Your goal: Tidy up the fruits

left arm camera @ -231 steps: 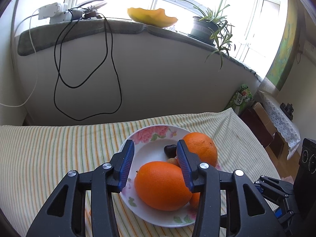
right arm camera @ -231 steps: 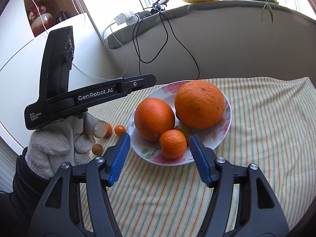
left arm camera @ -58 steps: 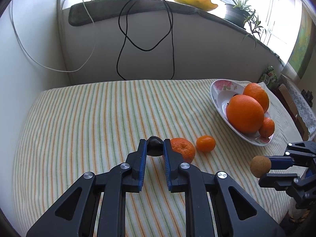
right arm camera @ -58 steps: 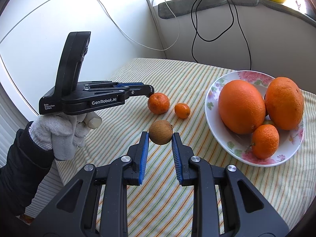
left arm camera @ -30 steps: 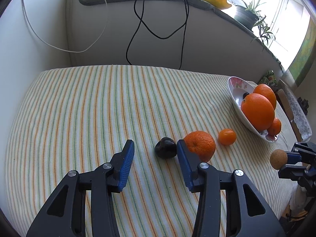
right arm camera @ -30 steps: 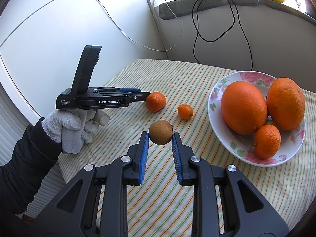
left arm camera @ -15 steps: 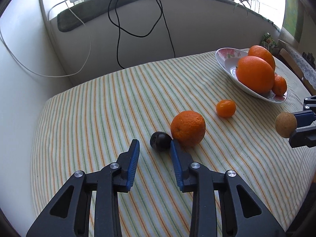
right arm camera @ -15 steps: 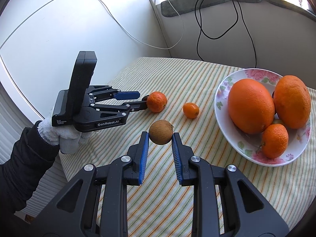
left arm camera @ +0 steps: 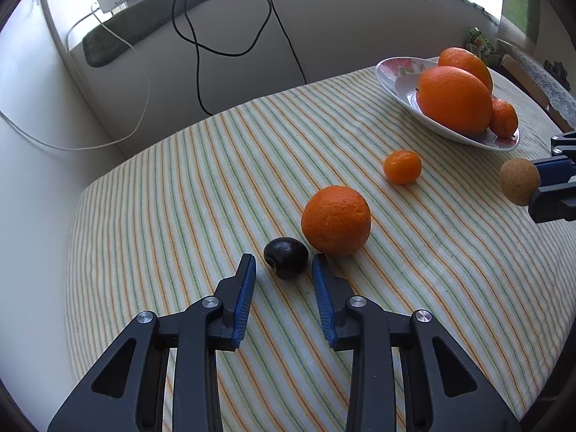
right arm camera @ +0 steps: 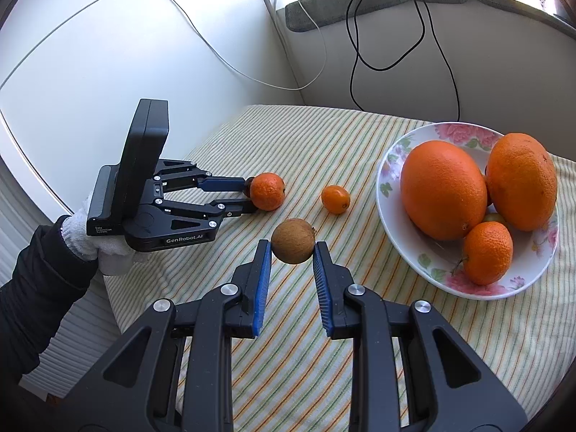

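now left tool (left arm camera: 283,270) spread, level, low over striped cloth (left arm camera: 180,216).

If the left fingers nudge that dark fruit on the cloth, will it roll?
Probably a little: the dark fruit looks round and smooth. The soft striped cloth should slow it. The orange sits close beside it and would likely stop it that way.

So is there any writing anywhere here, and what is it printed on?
"GenRobot.AI": white lettering on the black body of the left gripper, seen from the right wrist camera.
"Data Acquisition System", as best it reads: tiny white print on that gripper's lower corner, nearly too small.
The green packet far behind the plate: its print is too blurred to read.
Nothing else carries writing.
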The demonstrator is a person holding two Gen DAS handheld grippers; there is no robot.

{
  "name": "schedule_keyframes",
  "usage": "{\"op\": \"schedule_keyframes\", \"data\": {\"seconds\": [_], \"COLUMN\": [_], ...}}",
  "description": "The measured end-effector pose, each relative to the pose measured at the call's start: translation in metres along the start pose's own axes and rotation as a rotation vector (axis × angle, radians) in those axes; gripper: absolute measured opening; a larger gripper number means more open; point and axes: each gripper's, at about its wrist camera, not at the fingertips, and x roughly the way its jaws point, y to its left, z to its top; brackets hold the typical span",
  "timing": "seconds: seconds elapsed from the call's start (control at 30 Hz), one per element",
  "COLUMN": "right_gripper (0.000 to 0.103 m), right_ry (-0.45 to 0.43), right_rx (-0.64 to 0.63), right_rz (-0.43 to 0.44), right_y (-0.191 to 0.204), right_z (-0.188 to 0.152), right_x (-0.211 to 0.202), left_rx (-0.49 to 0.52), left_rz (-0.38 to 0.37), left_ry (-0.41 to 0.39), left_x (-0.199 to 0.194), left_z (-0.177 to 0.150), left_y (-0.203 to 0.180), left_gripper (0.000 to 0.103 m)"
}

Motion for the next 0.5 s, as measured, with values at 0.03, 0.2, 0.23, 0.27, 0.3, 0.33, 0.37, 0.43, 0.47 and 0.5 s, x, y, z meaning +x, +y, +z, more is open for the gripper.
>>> {"op": "schedule_keyframes", "data": {"seconds": [0.03,0.2,0.23,0.27,0.3,0.33,0.37,0.43,0.47,0.5], "right_gripper": [0.025,0.025,0.025,0.025,0.025,0.025,0.025,0.025,0.025,0.025], "right_ry": [0.000,-0.002,-0.004,-0.005,-0.006,-0.007,-0.009,-0.012,-0.015,-0.020], "right_rx": [-0.002,-0.011,-0.010,-0.007,-0.004,-0.003,-0.003,-0.003,-0.003,-0.003], "right_rz": [0.002,-0.005,-0.006,-0.008,-0.008,-0.009,-0.012,-0.015,-0.017,-0.019], "right_y": [0.001,0.000,0.000,-0.001,-0.001,-0.002,-0.002,-0.002,-0.002,-0.002], "right_z": [0.000,0.000,0.000,-0.001,-0.001,-0.002,-0.003,-0.004,-0.004,-0.004], "right_x": [0.000,-0.001,-0.002,-0.002,-0.002,-0.004,-0.004,-0.007,-0.009,-0.010], "left_rx": [0.005,-0.004,-0.007,-0.006,-0.010,-0.016,-0.021,-0.023,-0.022,-0.021], "left_rz": [0.002,-0.036,-0.036,-0.032,-0.030,-0.030,-0.030,-0.034,-0.036,-0.033], "left_ry": [0.001,0.008,0.006,0.004,0.002,-0.001,-0.003,-0.009,-0.011,-0.016], "left_x": [0.001,0.005,0.005,0.006,0.005,0.004,0.003,0.000,-0.002,-0.005], "left_z": [0.002,0.004,0.004,0.004,0.004,0.003,0.002,0.002,0.001,0.000], "left_y": [-0.001,0.004,0.003,0.003,0.003,0.003,0.003,0.002,0.001,0.000], "left_gripper": [0.031,0.023,0.023,0.023,0.023,0.023,0.023,0.023,0.023,0.023]}}
